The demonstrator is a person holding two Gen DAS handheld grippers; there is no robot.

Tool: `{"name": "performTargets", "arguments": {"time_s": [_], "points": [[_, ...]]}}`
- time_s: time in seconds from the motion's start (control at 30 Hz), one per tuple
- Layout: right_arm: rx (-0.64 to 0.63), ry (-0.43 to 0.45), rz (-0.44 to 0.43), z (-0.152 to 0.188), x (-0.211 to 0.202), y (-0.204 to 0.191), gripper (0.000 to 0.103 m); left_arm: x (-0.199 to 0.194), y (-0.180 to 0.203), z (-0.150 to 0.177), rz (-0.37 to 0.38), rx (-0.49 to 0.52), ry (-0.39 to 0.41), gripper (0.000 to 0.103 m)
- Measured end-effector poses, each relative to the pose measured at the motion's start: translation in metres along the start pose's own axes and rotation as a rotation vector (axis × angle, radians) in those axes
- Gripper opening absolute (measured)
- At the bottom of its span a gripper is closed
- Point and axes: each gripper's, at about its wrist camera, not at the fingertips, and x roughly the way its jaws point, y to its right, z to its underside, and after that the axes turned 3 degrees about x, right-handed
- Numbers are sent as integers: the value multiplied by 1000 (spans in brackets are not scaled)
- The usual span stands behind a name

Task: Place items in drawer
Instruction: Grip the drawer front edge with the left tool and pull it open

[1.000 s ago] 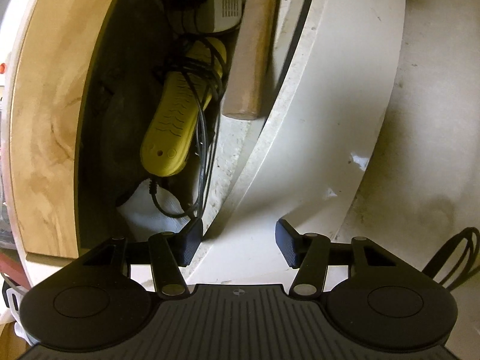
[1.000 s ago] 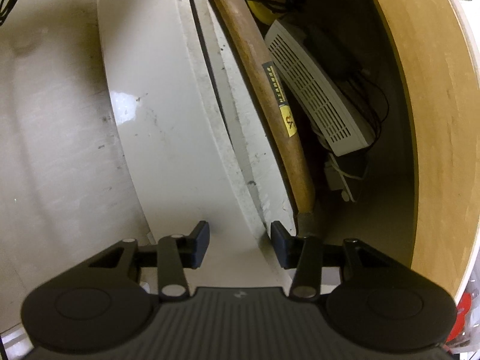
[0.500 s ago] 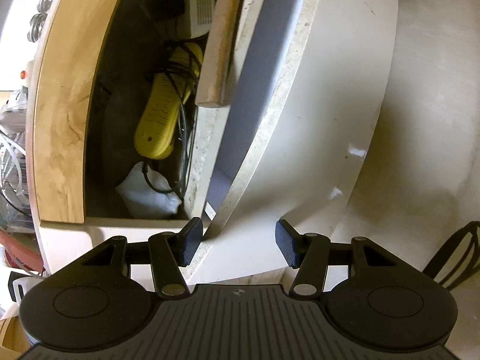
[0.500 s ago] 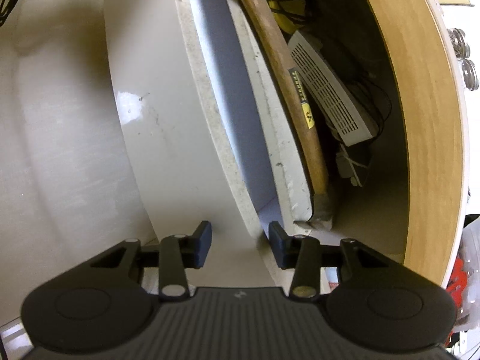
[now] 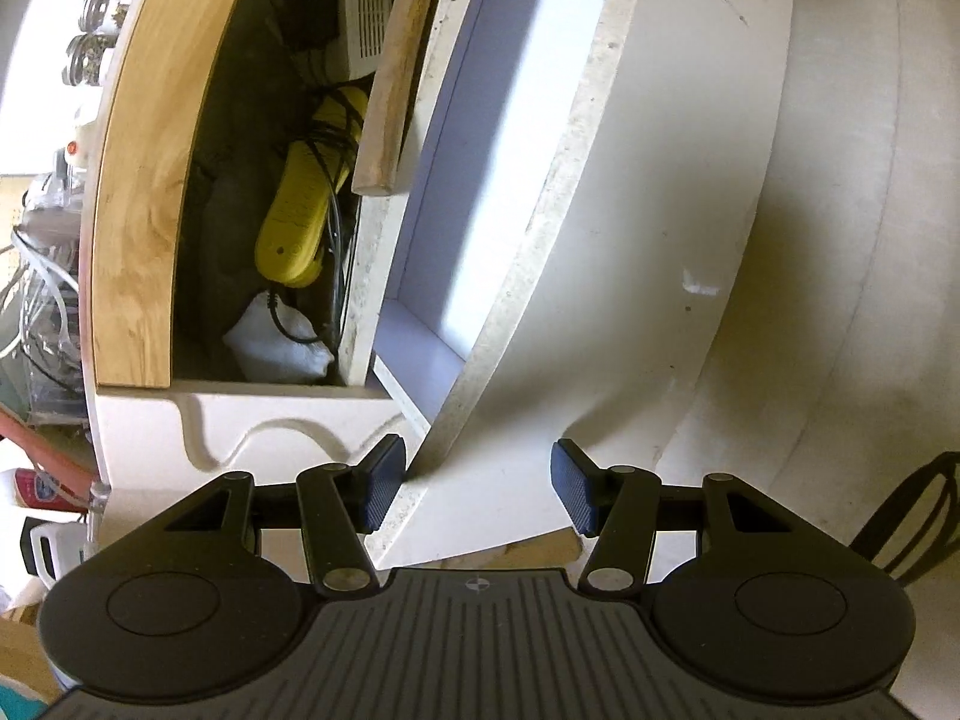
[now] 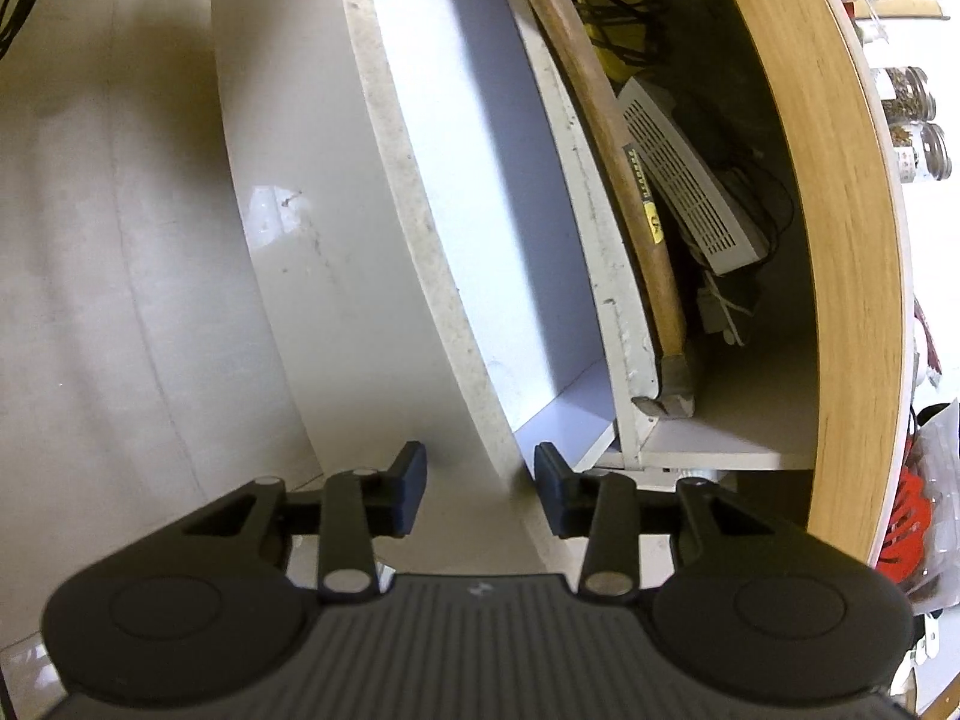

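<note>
A white drawer front (image 5: 660, 180) stands pulled out from the cabinet, and the pale bare inside of the drawer (image 5: 468, 150) shows behind it. My left gripper (image 5: 477, 492) grips one end of that front, with the panel's corner between its pads. In the right wrist view the same drawer front (image 6: 288, 240) runs between the pads of my right gripper (image 6: 477, 489), which is shut on its other end. Behind the drawer's inner wall lie a wooden-handled hammer (image 6: 606, 138), a white vented box (image 6: 684, 198) and a yellow power strip (image 5: 294, 222) with black cables.
A wood-grain top (image 5: 144, 180) overhangs the compartment with the hammer. A white bag (image 5: 270, 342) lies at its near end. Glass jars (image 6: 912, 120) stand on the counter beyond. Pale floor (image 5: 840, 240) lies outside the drawer front, with a black wire frame (image 5: 900, 522) at the edge.
The drawer front has come away from the cabinet with both grippers on it, and the gap behind it has widened to show the drawer's pale inside. The right jaws have closed slightly.
</note>
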Motion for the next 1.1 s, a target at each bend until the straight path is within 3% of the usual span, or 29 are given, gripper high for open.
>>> {"name": "performTargets", "arguments": {"time_s": [0.63,1.1], "points": [[-16,-9,-89,5,-34,-20,42,-33,20,7,70,21,-5,53],[-45,-7,-130,4,-42,-26,42,-34,19,6,89,21,-16,53]]}}
